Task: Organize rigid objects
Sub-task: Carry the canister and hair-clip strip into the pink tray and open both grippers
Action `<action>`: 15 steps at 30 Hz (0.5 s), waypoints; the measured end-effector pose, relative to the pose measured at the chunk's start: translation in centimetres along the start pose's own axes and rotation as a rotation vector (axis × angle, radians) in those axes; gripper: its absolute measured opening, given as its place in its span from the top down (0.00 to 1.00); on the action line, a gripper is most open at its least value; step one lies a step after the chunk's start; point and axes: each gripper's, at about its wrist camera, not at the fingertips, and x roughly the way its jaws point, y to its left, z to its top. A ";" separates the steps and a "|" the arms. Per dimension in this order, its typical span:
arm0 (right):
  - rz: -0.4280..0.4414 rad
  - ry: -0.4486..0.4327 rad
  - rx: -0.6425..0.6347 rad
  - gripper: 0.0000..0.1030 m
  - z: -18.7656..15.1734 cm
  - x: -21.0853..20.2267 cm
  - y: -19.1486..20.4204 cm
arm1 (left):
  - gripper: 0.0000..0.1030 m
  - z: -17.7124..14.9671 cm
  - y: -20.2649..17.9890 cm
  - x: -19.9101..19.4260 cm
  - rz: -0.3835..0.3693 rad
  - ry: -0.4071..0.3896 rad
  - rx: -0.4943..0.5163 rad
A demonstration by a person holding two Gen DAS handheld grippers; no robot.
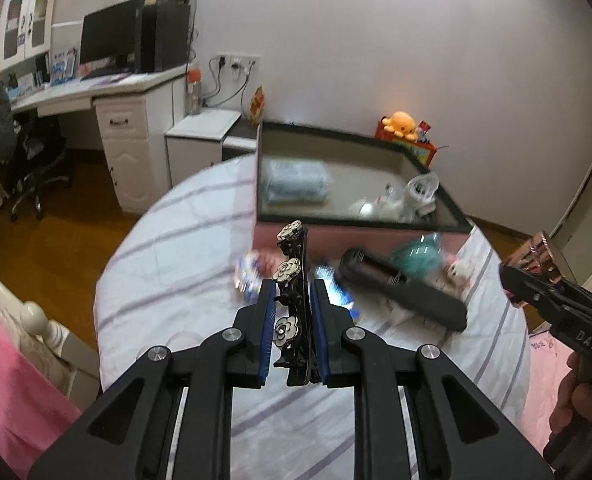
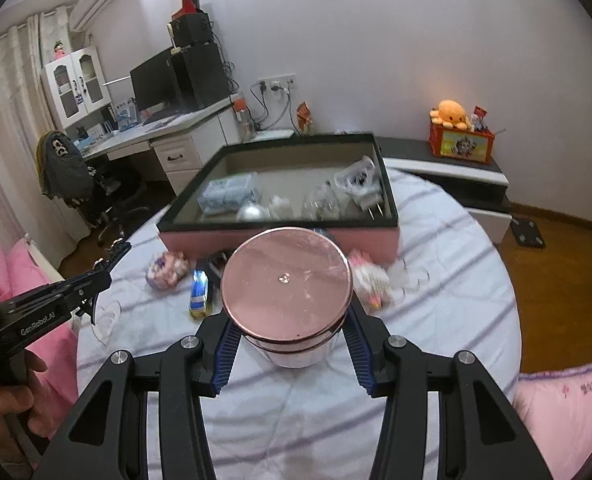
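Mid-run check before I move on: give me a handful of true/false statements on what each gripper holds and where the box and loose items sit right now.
1. The left gripper holds a black hair clip with flower ornaments. True.
2. The right gripper is empty. False: it is shut on a round jar with a rose-gold lid.
3. The pink box sits on the striped sheet with its top open. True.
4. The box is empty. False: several items already lie inside, among them a wrapped bluish pack.
5. A black elongated object lies on the sheet in front of the box. True.
6. The orange plush lies inside the pink box. False: it sits on a colourful box by the wall.
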 end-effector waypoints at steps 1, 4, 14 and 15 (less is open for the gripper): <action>0.001 -0.006 -0.009 0.52 0.6 0.2 0.1 | 0.83 0.6 -0.3 0.1 -0.003 -0.006 0.006; 0.019 -0.022 -0.024 0.52 2.6 0.9 0.5 | 0.83 2.5 -1.0 0.5 -0.006 -0.031 0.025; 0.041 -0.013 -0.068 0.52 9.8 7.0 -0.2 | 0.83 10.0 -3.2 6.7 -0.035 -0.052 0.072; 0.038 -0.001 -0.074 0.52 10.4 8.0 -0.4 | 0.83 10.5 -3.3 7.6 -0.037 -0.046 0.075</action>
